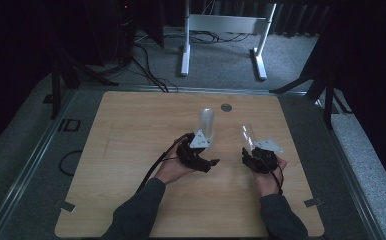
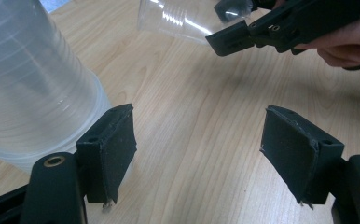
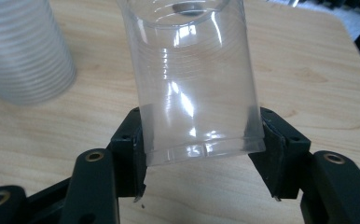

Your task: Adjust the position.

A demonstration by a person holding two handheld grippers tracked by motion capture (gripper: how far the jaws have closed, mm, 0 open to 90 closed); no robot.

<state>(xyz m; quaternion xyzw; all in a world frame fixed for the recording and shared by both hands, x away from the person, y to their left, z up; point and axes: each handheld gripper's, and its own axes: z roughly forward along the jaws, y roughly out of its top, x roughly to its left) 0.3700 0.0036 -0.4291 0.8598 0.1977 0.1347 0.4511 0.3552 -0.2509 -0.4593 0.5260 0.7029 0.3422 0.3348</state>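
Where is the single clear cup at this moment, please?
The single clear cup sits between the right gripper fingers, right of the cup stack on the table.

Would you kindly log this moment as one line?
left claw: open, beside cup stack | right claw: shut on single clear cup | surface: wooden table

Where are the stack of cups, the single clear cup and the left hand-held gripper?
stack of cups [image 3: 26, 56], right gripper view, ribbed side.
single clear cup [image 3: 192, 79], right gripper view, side wall.
left hand-held gripper [image 2: 197, 149], left gripper view, gap between fingertips.
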